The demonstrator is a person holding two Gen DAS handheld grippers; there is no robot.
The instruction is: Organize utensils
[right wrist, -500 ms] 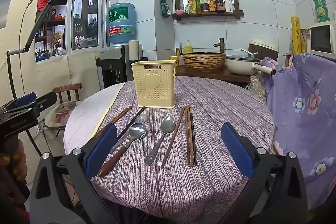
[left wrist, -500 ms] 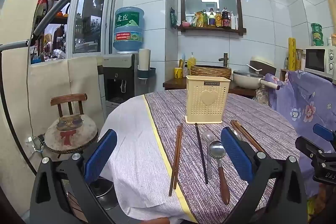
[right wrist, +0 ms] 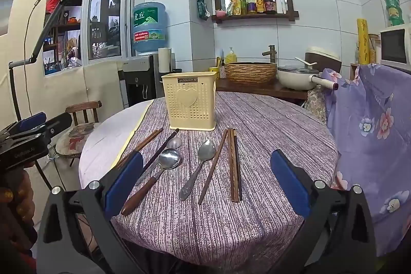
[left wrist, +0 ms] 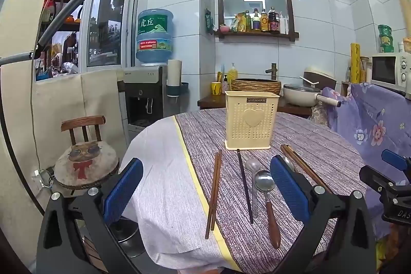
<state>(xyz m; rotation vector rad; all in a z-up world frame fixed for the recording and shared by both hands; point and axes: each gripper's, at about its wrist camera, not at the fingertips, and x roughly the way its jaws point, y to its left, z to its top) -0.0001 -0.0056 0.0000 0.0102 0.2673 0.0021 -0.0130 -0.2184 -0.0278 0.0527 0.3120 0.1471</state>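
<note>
A cream perforated utensil holder stands upright on the round table. In front of it lie brown chopsticks, a dark chopstick, a wooden-handled spoon, a small steel spoon, a steel spoon and more chopsticks. My left gripper hovers open near the table's left front edge, nothing between its blue pads. My right gripper hangs open over the near side, empty.
A purple striped cloth covers the table, with a white cloth at the left. A small chair stands left of the table. A floral fabric hangs at the right. A counter with a basket and a pot sits behind.
</note>
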